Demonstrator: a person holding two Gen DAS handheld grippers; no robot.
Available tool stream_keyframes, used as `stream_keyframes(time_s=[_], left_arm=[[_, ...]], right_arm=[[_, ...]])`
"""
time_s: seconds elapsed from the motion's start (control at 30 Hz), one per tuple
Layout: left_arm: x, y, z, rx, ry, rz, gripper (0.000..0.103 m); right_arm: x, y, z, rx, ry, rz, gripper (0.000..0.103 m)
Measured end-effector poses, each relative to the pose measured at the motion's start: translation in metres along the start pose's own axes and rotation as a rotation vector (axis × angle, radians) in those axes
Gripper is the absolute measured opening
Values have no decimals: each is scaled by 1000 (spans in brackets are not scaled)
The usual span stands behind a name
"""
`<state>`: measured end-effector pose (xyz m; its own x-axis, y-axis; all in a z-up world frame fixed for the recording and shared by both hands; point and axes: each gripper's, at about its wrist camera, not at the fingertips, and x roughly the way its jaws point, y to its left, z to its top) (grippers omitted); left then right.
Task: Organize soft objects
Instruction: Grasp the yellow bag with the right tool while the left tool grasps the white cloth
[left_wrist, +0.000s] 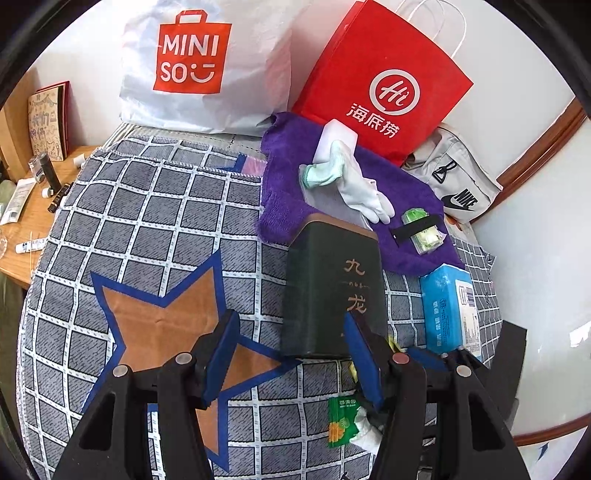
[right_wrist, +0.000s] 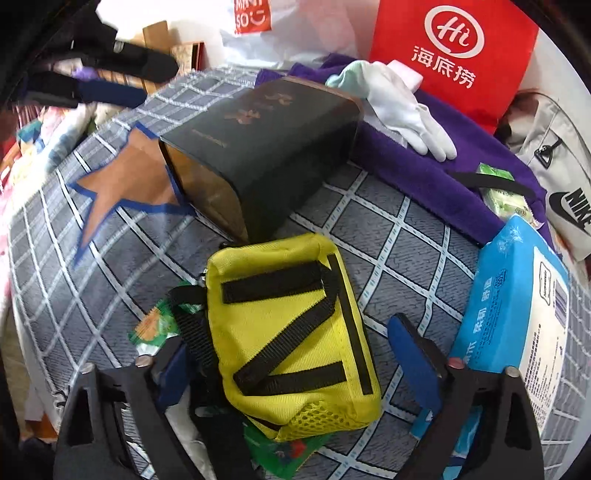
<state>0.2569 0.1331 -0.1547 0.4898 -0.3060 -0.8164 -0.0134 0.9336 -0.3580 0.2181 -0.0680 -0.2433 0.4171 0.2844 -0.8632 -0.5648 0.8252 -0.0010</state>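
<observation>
A yellow pouch with black straps (right_wrist: 291, 332) lies on the checked bedspread (right_wrist: 388, 229), between the wide-open fingers of my right gripper (right_wrist: 291, 354); whether a pad touches it, I cannot tell. A dark box with gold characters (left_wrist: 332, 284) (right_wrist: 266, 147) lies ahead of both grippers. My left gripper (left_wrist: 291, 354) is open and empty above the star pattern (left_wrist: 166, 306), its right finger (left_wrist: 360, 358) beside the box. White gloves (left_wrist: 358, 181) (right_wrist: 402, 107) rest on a purple towel (left_wrist: 284, 206) (right_wrist: 413, 173). A blue tissue pack (left_wrist: 448, 306) (right_wrist: 517, 302) lies at the right.
A red paper bag (left_wrist: 384, 77) (right_wrist: 454, 48), a white MINISO bag (left_wrist: 199, 62) and a grey Nike bag (left_wrist: 458, 184) (right_wrist: 561, 184) stand at the back. Green sachets (left_wrist: 341, 421) (right_wrist: 151, 325) lie near the grippers. A wooden table with toiletries (left_wrist: 33, 206) is at the left.
</observation>
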Motion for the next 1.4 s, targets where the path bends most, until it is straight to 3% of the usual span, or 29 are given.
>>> stream_keyframes(time_s=[0.03,0.2,0.57,0.87,1.17,1.27,1.4], left_arm=[[-1,1,-1,-1,0,2,56],[-4,2,-9,-12,6,16,56],[-8,-11,-51,26,51,51,56],[-5,-49,-92,131,99,135,56],[4,-94,-128,241,131,130,56],[14,-99,-139,231,154,148,56],[22,-106,-149,218,195,77,55]], right_arm=[[-2,-1,0,15,4,16,70],[-17,-9,-6,87,-34,21,65],[-71,-13,-31,209,-168,99,64],[-102,-34,-69,314,-210,66,64],[-112,-42,-121,352,-205,47,64],[-109,-52,-134,387,-197,38,64],[-110,-62,-148,406,-197,29,64]])
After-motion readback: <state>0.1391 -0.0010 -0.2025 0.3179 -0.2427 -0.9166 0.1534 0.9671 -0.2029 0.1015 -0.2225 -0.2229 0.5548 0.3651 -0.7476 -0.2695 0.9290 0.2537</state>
